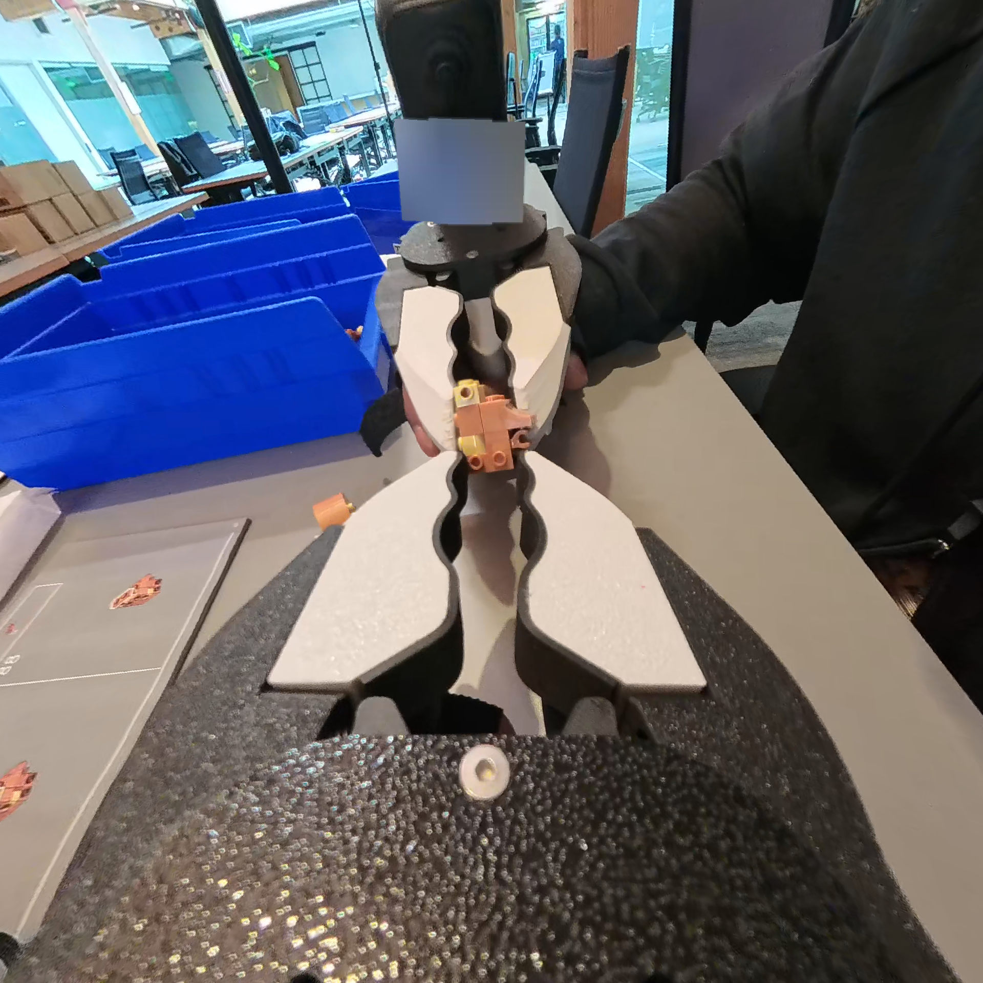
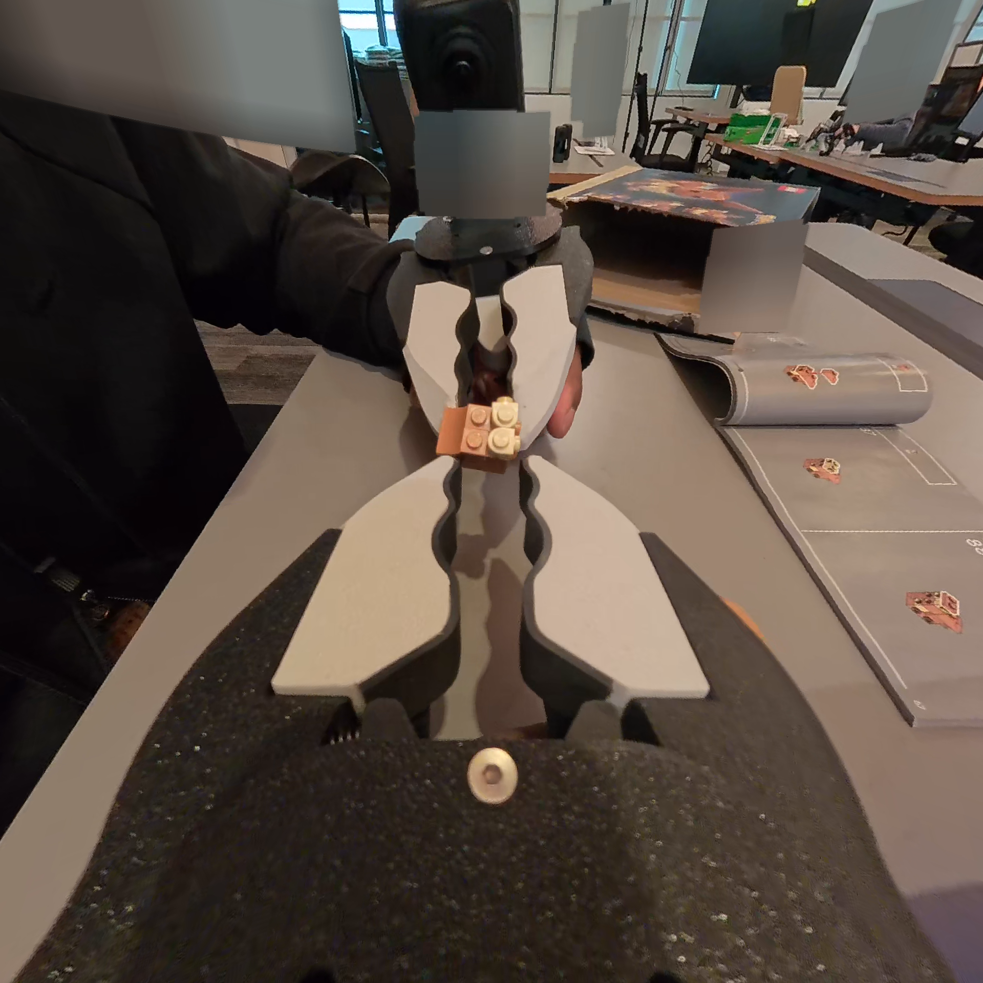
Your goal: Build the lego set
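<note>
Bricks, a small orange-and-tan studded cluster with a clip on one side, hung in the air above the bench. Left gripper and right gripper met tip to tip, both jaws closed on the bricks. The hold looked shallow, tips only. Loose brick, blue bins and printed mat lay nearby.

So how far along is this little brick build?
Done: a small cluster of orange-brown and pale yellow plastic bricks is already joined. In hand: it sits between the meeting tips of the left gripper and right gripper, above the grey table. Left: one loose orange brick piece lies on the table, beside the open grey printed booklet.
</note>
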The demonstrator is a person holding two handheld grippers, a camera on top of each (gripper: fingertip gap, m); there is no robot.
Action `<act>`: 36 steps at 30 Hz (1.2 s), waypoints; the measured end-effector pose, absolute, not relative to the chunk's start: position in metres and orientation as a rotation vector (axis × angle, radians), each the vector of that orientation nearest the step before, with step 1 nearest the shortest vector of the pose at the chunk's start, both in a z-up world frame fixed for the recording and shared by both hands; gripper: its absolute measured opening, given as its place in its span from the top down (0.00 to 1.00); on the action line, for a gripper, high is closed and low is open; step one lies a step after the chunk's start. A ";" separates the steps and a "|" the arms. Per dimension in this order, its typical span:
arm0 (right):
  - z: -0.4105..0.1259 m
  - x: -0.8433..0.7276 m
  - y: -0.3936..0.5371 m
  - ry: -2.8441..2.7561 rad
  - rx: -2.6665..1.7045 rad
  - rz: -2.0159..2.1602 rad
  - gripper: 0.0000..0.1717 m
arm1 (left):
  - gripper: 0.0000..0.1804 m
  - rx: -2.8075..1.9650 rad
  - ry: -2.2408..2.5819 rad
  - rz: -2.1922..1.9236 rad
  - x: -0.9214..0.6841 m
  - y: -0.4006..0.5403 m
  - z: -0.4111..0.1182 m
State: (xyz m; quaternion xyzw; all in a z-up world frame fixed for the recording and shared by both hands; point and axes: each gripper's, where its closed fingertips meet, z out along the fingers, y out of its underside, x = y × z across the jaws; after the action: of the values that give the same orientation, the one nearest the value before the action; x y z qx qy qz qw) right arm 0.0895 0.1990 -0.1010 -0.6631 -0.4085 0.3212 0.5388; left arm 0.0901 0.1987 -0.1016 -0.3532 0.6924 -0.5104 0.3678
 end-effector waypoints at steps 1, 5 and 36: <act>-0.101 0.090 0.199 -0.972 -1.580 0.757 0.88 | 0.91 -0.907 1.779 -1.309 0.090 0.199 -0.102; -0.104 0.090 0.201 -0.981 -1.595 0.720 0.88 | 0.91 -0.905 1.787 -1.279 0.090 0.200 -0.104; -0.115 0.098 0.217 -0.875 -1.740 0.714 0.94 | 0.91 -1.215 1.721 -1.488 0.093 0.212 -0.103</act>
State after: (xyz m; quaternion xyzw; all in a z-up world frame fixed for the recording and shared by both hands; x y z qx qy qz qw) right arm 0.0983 0.2174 -0.1150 -0.7224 -0.3630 0.2962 0.5086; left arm 0.0928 0.2123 -0.1030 -0.4527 0.6409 -0.5543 0.2775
